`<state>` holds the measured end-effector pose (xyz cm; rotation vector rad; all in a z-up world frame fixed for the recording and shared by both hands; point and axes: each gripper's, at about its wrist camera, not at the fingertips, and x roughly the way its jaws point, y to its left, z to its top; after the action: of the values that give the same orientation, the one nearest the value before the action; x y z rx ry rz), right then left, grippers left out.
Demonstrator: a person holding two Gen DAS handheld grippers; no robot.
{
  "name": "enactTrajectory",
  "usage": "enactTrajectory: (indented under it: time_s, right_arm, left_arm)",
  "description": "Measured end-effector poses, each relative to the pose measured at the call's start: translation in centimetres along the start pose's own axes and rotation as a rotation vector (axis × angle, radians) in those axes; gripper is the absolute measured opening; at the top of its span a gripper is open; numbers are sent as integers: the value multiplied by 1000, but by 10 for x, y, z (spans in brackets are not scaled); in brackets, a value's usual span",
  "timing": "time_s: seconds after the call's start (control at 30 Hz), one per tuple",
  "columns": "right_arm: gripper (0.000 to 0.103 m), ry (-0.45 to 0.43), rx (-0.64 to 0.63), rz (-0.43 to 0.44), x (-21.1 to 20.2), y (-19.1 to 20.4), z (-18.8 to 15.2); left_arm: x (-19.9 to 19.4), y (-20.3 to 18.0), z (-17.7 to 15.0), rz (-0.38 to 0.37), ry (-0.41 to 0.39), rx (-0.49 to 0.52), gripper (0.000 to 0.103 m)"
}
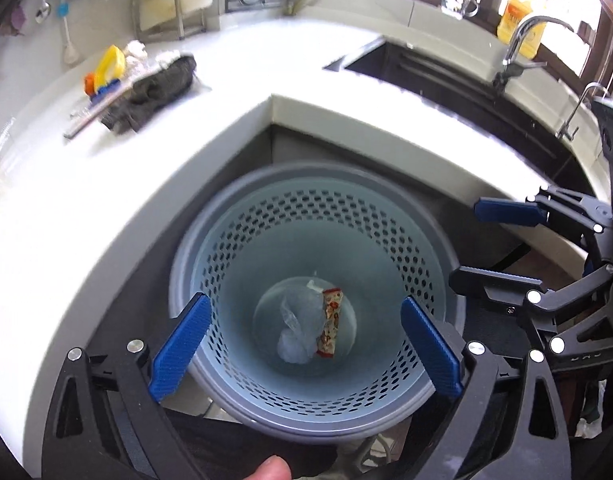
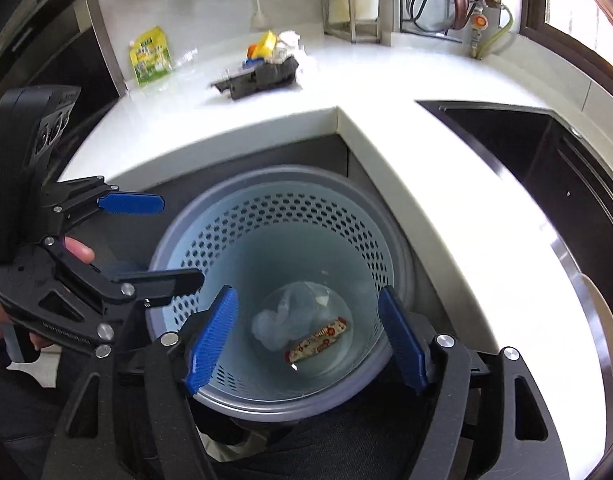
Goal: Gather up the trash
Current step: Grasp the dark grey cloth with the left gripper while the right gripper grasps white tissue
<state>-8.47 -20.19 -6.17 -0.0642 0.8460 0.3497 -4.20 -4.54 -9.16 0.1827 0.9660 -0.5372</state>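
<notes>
A pale blue perforated bin (image 1: 266, 216) stands on the floor in the counter's inner corner; it also shows in the right wrist view (image 2: 234, 240). On its bottom lie a crumpled clear plastic bag (image 1: 296, 332) (image 2: 272, 326) and a red-and-white snack wrapper (image 1: 330, 322) (image 2: 318, 344). My left gripper (image 1: 306, 346) is open and empty above the bin's mouth. My right gripper (image 2: 306, 342) is open and empty above it too. Each gripper shows in the other's view, the right (image 1: 490, 244) and the left (image 2: 162, 240).
On the white counter (image 1: 106, 168) lies a pile (image 1: 146, 84) (image 2: 266, 68) of dark cloth, a yellow ring and white crumpled bits. A green-yellow packet (image 2: 150, 56) lies further left. A dark sink (image 1: 446, 80) with a tap (image 1: 522, 40) is at the right.
</notes>
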Motion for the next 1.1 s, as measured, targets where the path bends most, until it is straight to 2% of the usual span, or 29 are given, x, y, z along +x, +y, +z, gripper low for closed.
enactTrajectory:
  time_s: [0.13,0.23,0.47,0.57,0.63,0.77,0.9,0.97,1.07,1.1]
  right_arm:
    - [76,-87,31,52,-22,-5,8]
    - [77,-121,59,118,-30,-7,17]
    - [77,-167,67,127,-40,-4,28]
    - [77,-172,63,129,-40,-2,32]
    - [77,-179,63,131,-38,-2,37]
    - [77,-184,54,134,-34,0,45]
    - [77,-182,49,133,-27,0,51]
    - [77,-179,46,131,-24,0,54]
    - [77,-168,48,129,-16,-3,58]
    - [77,-164,50,129,-13,-4,60]
  left_arm:
    - [-36,17,15,-2,-111,-42,97]
    - [-52,34,28,-17,-158,-91,96]
    - [-45,75,78,142,-243,-120,97]
    - [-27,92,100,192,-223,-131,97]
    - [-10,99,111,196,-208,-133,97]
    - [25,111,132,251,-180,-104,96]
    - [55,128,145,317,-113,-131,95]
    - [62,133,146,309,-108,-140,94]
    - [68,138,146,289,-107,-150,82]
    - [69,139,146,279,-107,-152,74]
